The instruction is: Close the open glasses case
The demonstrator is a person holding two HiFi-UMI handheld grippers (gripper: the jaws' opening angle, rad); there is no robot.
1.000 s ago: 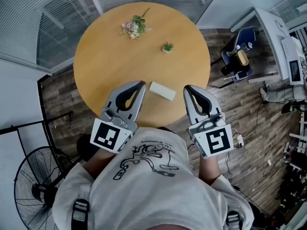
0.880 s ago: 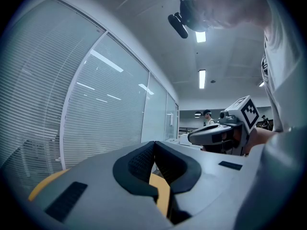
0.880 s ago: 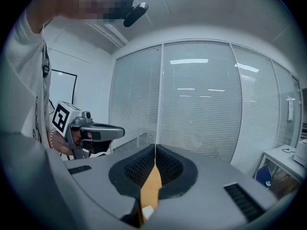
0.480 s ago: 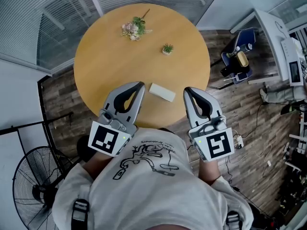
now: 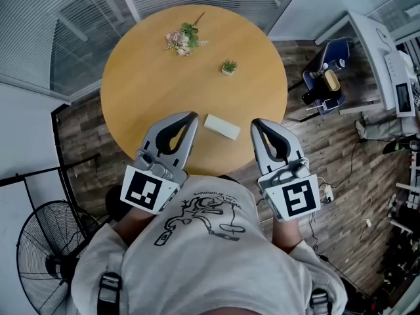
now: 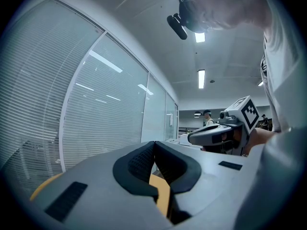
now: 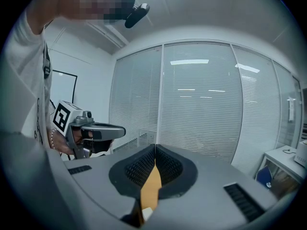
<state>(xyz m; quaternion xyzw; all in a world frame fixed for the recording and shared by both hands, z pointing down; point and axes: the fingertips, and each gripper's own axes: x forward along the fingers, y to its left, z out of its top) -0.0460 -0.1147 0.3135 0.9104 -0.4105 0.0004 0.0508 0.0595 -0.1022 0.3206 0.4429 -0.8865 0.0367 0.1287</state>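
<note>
A white glasses case [image 5: 222,125] lies near the front edge of the round wooden table [image 5: 157,84], between my two grippers. From above it reads as one low oblong block. My left gripper [image 5: 193,115] hovers just left of it, tips together and empty. My right gripper [image 5: 255,123] hovers just right of it, also shut on nothing. In the left gripper view the pads [image 6: 139,163] meet at the left gripper's [image 6: 154,143] tip, with tabletop showing below. In the right gripper view the right gripper's [image 7: 155,147] tips touch, and a white scrap of the case [image 7: 148,213] shows low in the gap.
A sprig of flowers [image 5: 184,38] and a tiny potted plant [image 5: 229,65] sit at the table's far side. A standing fan [image 5: 46,254] is at lower left on the floor. A blue chair with bottles [image 5: 326,77] and a desk [image 5: 387,51] stand to the right. Glass walls with blinds lie beyond.
</note>
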